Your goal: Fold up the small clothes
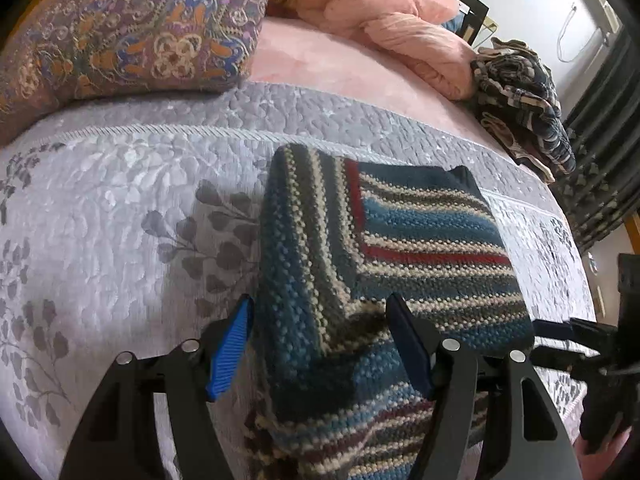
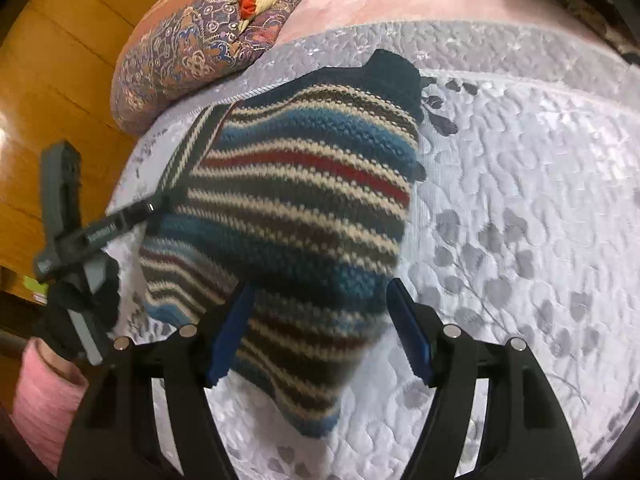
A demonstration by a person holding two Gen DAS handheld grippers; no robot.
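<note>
Striped knit garment (image 1: 384,264) lies partly folded at centre frame on my quilted bedspread (image 1: 120,208).
Left gripper (image 1: 320,344) and right gripper (image 2: 320,332) both gape wide, straddling cloth, gripping nothing; final folds remain, I judge.

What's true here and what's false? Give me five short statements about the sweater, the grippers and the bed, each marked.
1. The sweater is striped knit. True.
2. It lies on a bare wooden floor. False: it lies on a grey quilt with a leaf print.
3. Both grippers are shut tight. False: the left gripper and the right gripper both have their fingers spread, with sweater between them.
4. A paisley cushion sits beyond the sweater. True.
5. The heap of cloth at the bed's far edge is plain white. False: it is dark checked fabric.
</note>
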